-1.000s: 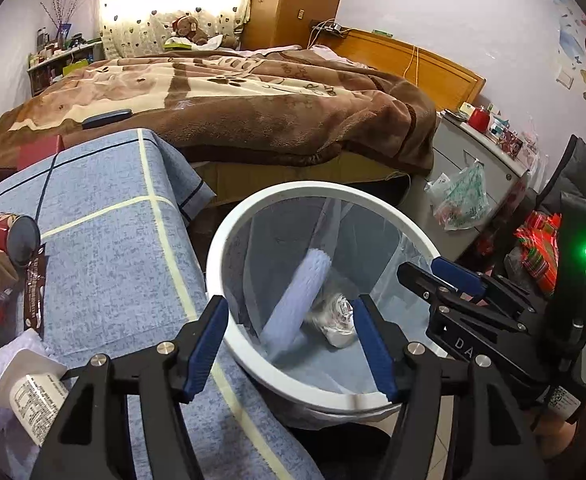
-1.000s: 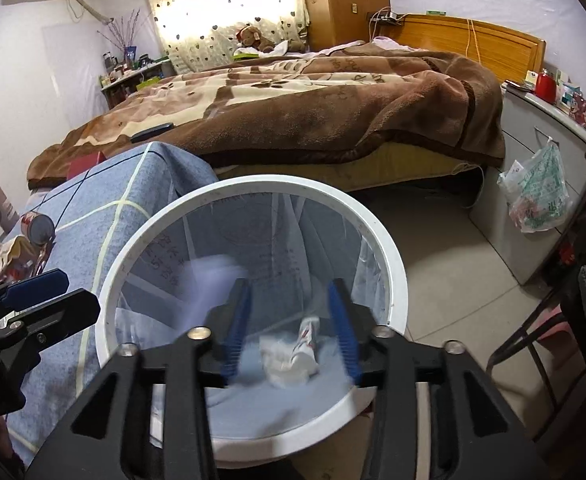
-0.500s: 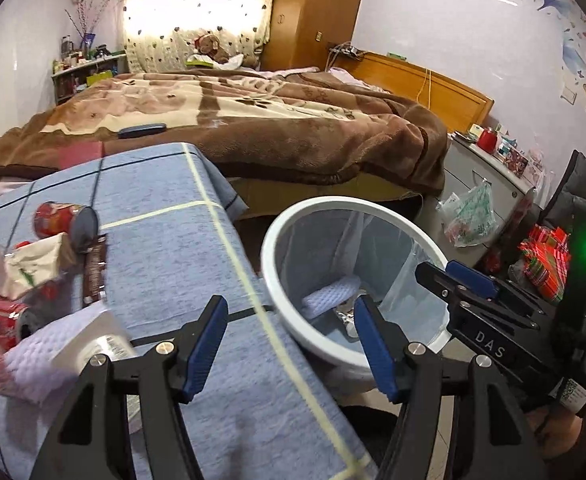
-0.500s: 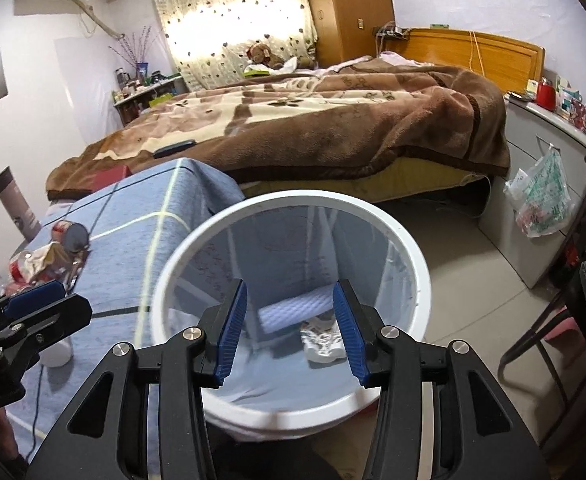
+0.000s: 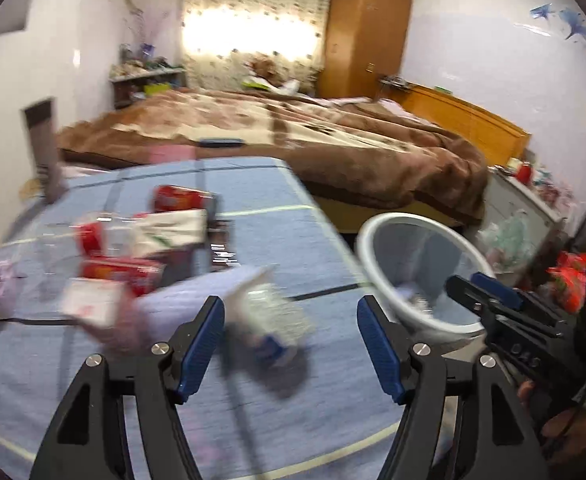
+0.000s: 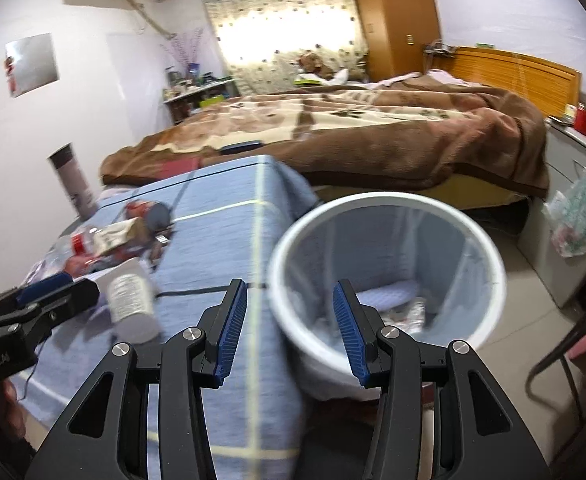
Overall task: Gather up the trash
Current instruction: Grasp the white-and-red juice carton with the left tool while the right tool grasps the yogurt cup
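Observation:
A white-rimmed bin [image 5: 377, 232] [image 6: 373, 200] with a clear liner stands beside the blue-clothed table [image 5: 273, 400]. A pale roll [image 6: 389, 292] and crumpled wrapper [image 6: 407, 310] lie inside it. On the table a clear plastic bottle [image 5: 277, 316] [image 6: 131, 304] lies on its side, with red cans [image 5: 181, 198] and a white packet [image 5: 169, 232] behind it. My left gripper [image 5: 291, 308] hangs above the bottle, its jaws opening and gripping nothing. My right gripper [image 6: 290, 286] is open and empty over the bin's near rim.
A bed with a brown blanket [image 5: 333, 140] fills the back. A grey cabinet with a hanging plastic bag [image 6: 577, 216] stands right of the bin, with a chair [image 6: 573, 356] nearer. A black cable [image 5: 21, 320] runs across the table.
Both views have swung left, away from the bin and toward the table. The trash pile and bottle now lie ahead of the left gripper. The roll has settled in the bin.

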